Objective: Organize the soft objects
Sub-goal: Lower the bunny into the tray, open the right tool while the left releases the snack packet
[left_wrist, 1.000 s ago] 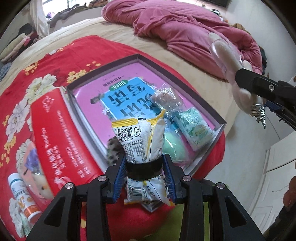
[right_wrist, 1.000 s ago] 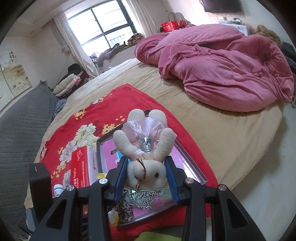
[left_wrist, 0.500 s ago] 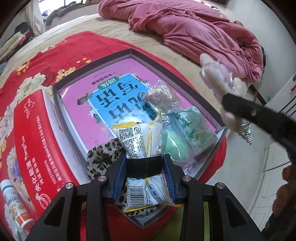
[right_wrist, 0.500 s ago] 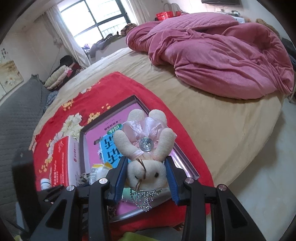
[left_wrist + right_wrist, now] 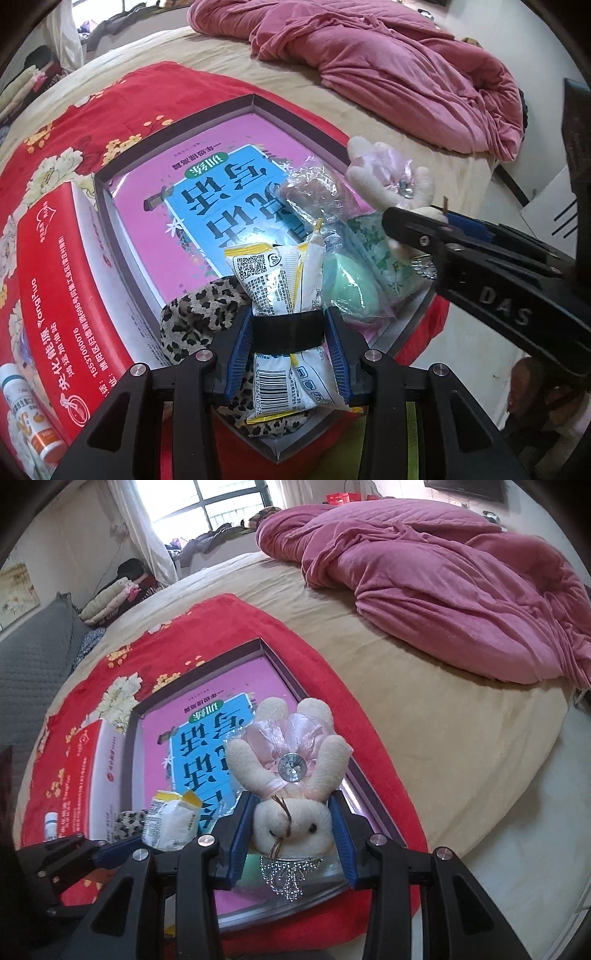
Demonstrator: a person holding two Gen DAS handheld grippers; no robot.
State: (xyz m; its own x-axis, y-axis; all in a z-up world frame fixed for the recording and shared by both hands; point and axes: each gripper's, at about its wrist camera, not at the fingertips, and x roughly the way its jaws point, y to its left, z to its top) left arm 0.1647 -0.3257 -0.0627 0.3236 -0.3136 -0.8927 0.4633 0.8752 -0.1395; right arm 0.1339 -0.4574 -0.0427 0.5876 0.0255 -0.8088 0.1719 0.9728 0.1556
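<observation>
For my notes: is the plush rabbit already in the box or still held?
Held: the right gripper clamps the plush rabbit above the box.

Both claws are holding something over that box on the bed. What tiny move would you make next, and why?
Probably lower the right gripper a little further and release the plush bunny into the shallow box. The bunny hangs above the box's near right corner, over the bagged items already lying there, while the left gripper holds its snack packet over the leopard-print cloth.
</observation>
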